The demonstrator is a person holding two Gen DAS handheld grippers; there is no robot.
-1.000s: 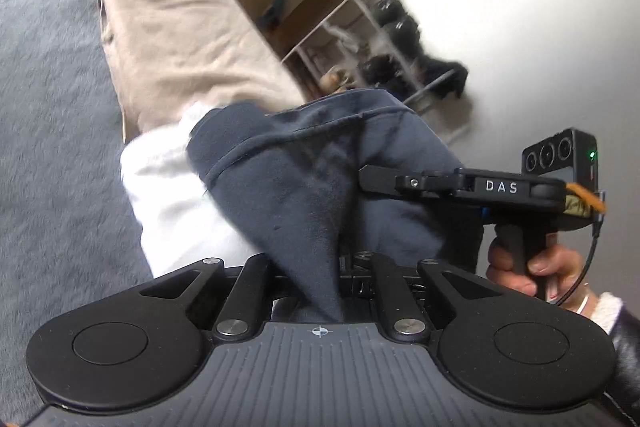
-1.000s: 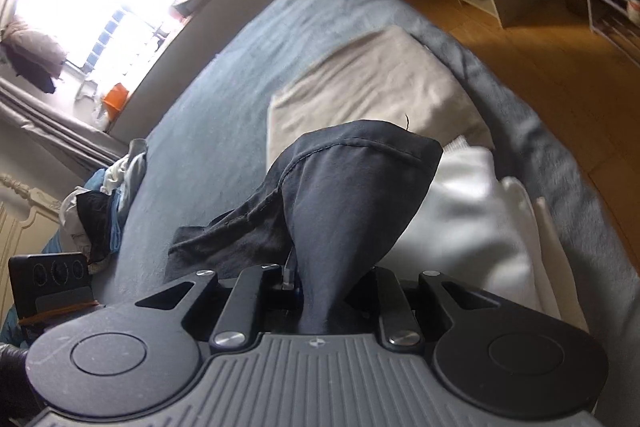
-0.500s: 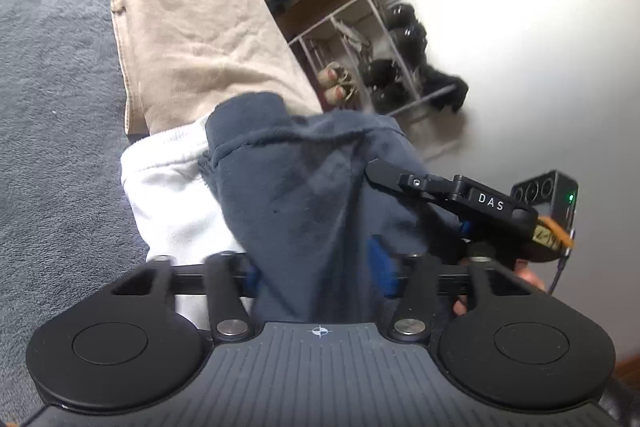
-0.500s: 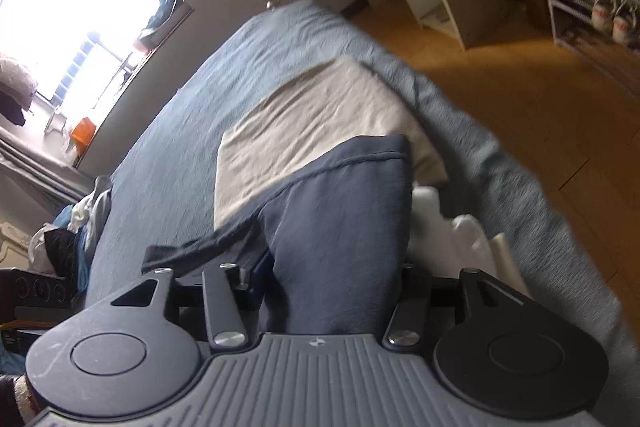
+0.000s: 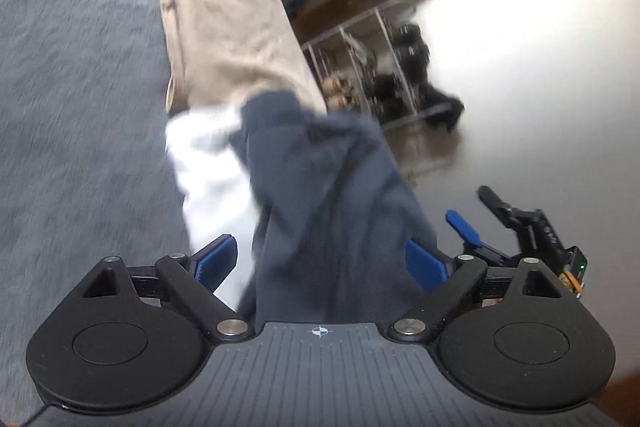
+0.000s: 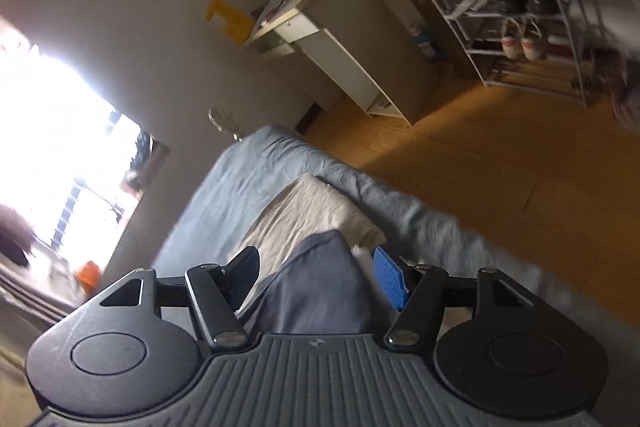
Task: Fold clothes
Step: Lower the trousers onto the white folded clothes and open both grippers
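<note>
Both grippers have spread their jaws since a second ago, when each was pinching the navy garment (image 5: 328, 211). Now the left gripper (image 5: 320, 259) is standing released, its blue pads (image 5: 216, 259) wide on either side of the cloth, and the right gripper (image 6: 316, 275) is likewise open, with the navy garment (image 6: 316, 287) lying loose between its fingers. In the left view the navy garment is running up the middle of the frame, lying over a white garment (image 5: 208, 171) at center left, with a beige garment (image 5: 228, 23) beyond it toward the top. All three are sitting along the right edge of the grey bed (image 5: 72, 67), which is filling the whole left side with bare cover. In the right view the bed's edge (image 6: 400, 203) is crossing the center, and open wooden floor (image 6: 500, 167) is spreading to the right, up to a shoe rack (image 6: 516, 7) at upper right.
</note>
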